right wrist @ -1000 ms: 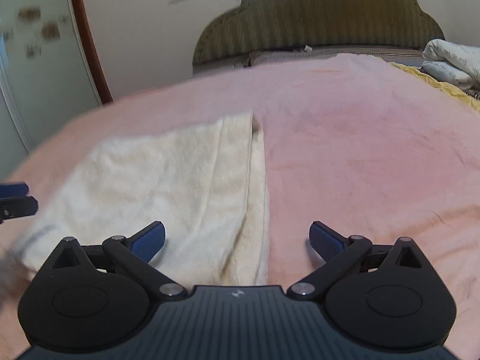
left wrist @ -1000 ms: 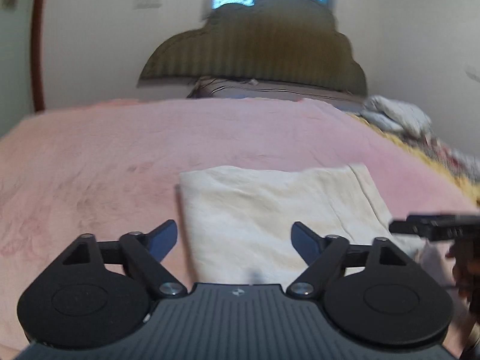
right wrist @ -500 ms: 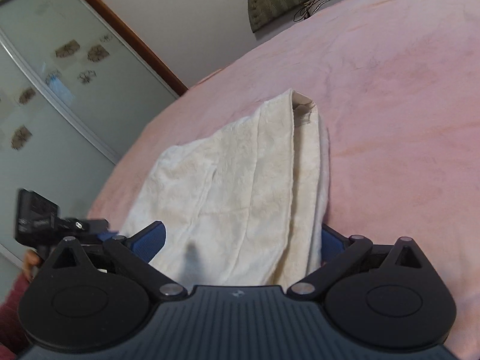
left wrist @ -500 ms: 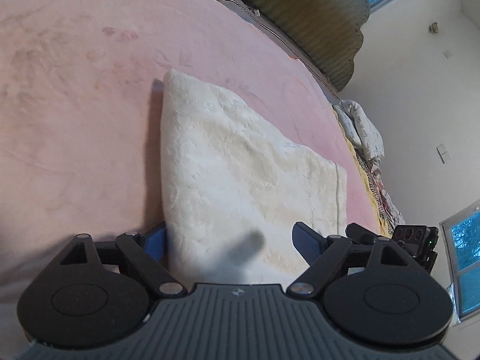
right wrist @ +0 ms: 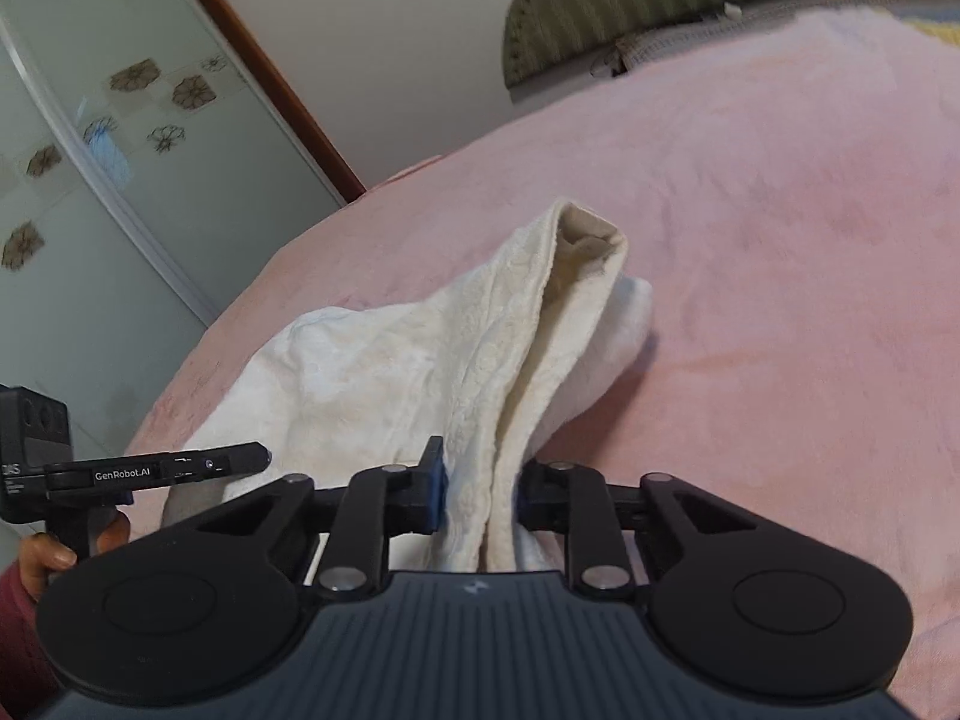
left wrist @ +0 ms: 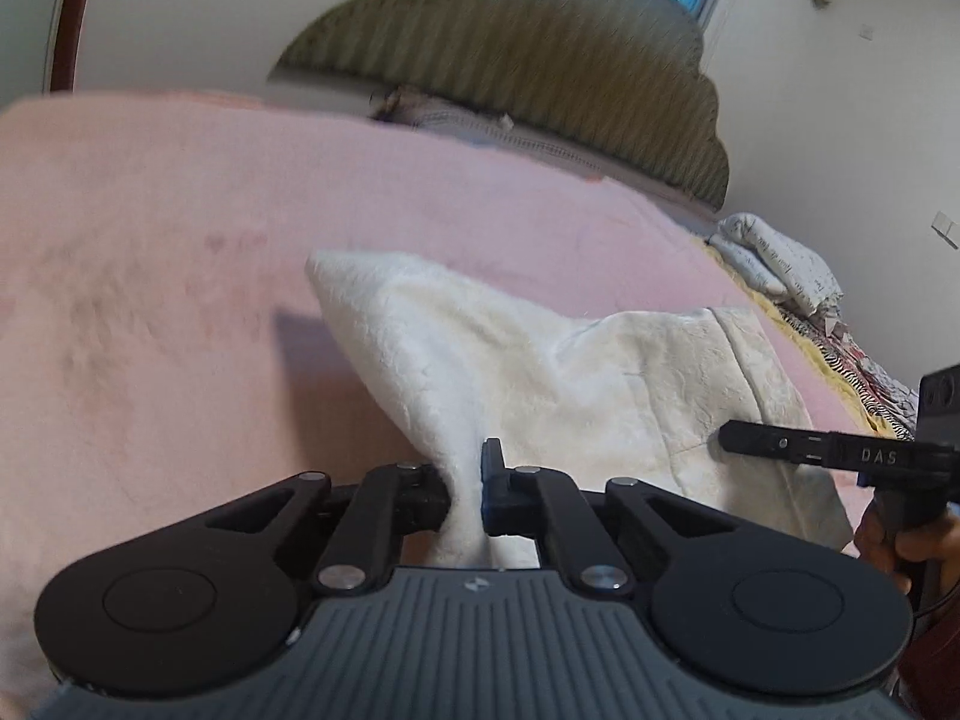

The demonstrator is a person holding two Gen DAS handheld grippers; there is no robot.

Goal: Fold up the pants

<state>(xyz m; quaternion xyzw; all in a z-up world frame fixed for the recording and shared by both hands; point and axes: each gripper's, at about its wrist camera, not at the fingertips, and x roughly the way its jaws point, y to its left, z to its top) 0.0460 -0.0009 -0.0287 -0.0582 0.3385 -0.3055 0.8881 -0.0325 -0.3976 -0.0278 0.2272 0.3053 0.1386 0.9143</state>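
Observation:
The cream-white folded pants (left wrist: 588, 372) lie on the pink bed cover (left wrist: 150, 276). My left gripper (left wrist: 465, 495) is shut on the near left corner of the pants, and the cloth rises bunched from between its fingers. My right gripper (right wrist: 477, 495) is shut on the near right edge of the pants (right wrist: 456, 360), with thick folded layers pinched between its fingers. Both near corners are lifted off the bed; the far end rests on it. The right gripper also shows at the right in the left wrist view (left wrist: 729, 438), and the left gripper at the left in the right wrist view (right wrist: 261, 456).
A green padded headboard (left wrist: 540, 72) stands at the far end of the bed. A pile of patterned bedding (left wrist: 780, 264) lies at the right edge. A glass sliding door (right wrist: 90, 192) with a brown frame is to the left. The person's hands hold the gripper handles.
Both grippers were open over the flat pants; they have closed on the near edge and lifted it, so the cloth now bunches and rises toward the cameras.

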